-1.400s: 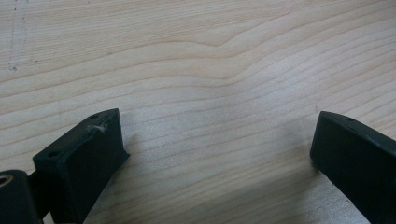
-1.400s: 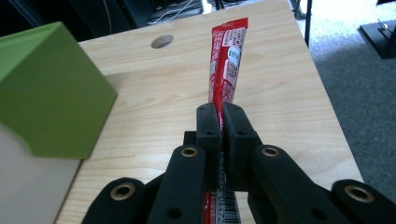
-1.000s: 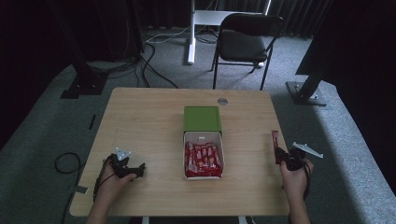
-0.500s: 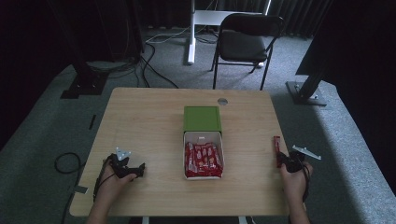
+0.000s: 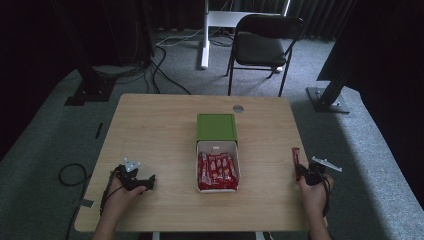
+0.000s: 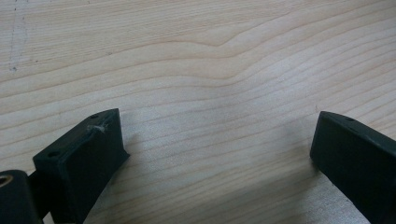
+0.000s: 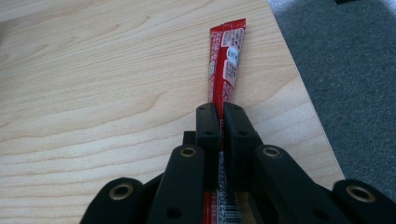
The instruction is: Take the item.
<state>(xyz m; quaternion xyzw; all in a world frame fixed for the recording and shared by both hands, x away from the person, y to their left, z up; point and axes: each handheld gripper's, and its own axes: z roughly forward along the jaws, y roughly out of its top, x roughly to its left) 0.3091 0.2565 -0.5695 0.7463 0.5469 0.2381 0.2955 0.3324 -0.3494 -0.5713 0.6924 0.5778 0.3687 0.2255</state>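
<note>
Wooden table [image 5: 160, 130] on grey carpet, black folding chair [image 5: 265, 40] behind. L gripper [image 5: 145, 182] rests near front-left edge, jaws wide apart, nothing btwn them. Centre: white box [image 5: 239, 165] w/ green lid [image 5: 216, 127], full of red sachets [image 5: 217, 170]. R gripper [image 5: 300, 172] near right edge, jaws clamped on one red sachet [image 7: 225, 60], lying on the tabletop.

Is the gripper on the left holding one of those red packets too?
No: in the left gripper view, the left gripper has its jaws wide apart with only the bare wooden table between them.
</note>
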